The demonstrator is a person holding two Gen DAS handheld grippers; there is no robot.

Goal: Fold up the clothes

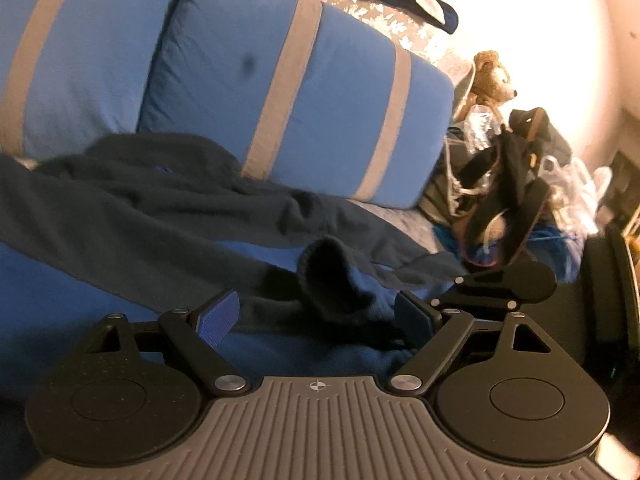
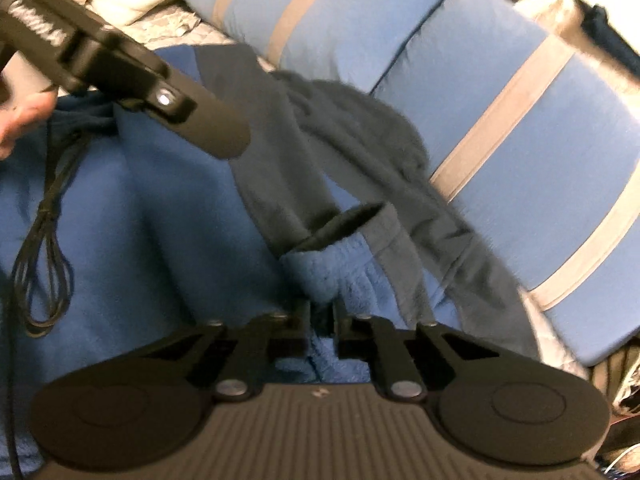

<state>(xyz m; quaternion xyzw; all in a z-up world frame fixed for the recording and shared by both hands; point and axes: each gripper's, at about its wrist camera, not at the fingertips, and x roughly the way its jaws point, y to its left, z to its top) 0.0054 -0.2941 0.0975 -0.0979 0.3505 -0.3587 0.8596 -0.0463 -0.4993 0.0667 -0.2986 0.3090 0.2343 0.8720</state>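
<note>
From the left wrist camera, the left gripper [image 1: 318,316] has its fingers [image 1: 218,316] spread wide, one blue-padded on the left and one dark on the right, with nothing pinched between them. Just past them lies a dark navy fleece garment [image 1: 160,200], rumpled and stretched across the blue bed cover [image 1: 52,280]; its ribbed sleeve cuff [image 1: 324,268] stands open like a mouth right between the two spread fingers, apart from both as far as I can tell. Behind the garment two blue pillows with grey stripes [image 1: 304,92] lean against the back, and off to the right a brown teddy bear [image 1: 490,76] sits above a heap of bags and straps [image 1: 512,184]. The right gripper [image 1: 504,284] pokes in at the right edge, close beside the left one. From the right wrist camera, the right gripper [image 2: 320,320] has its fingers [image 2: 302,320] drawn close and pinching a fold of the garment's [image 2: 340,128] blue fuzzy lining [image 2: 320,268] just below the open cuff [image 2: 344,224]. The left gripper's body [image 2: 120,72] crosses the upper left, a bare hand [image 2: 20,116] gripping it, with a looped black cable [image 2: 44,260] hanging down over the bed cover [image 2: 140,220]. The striped pillows [image 2: 520,128] run along the top and right
</note>
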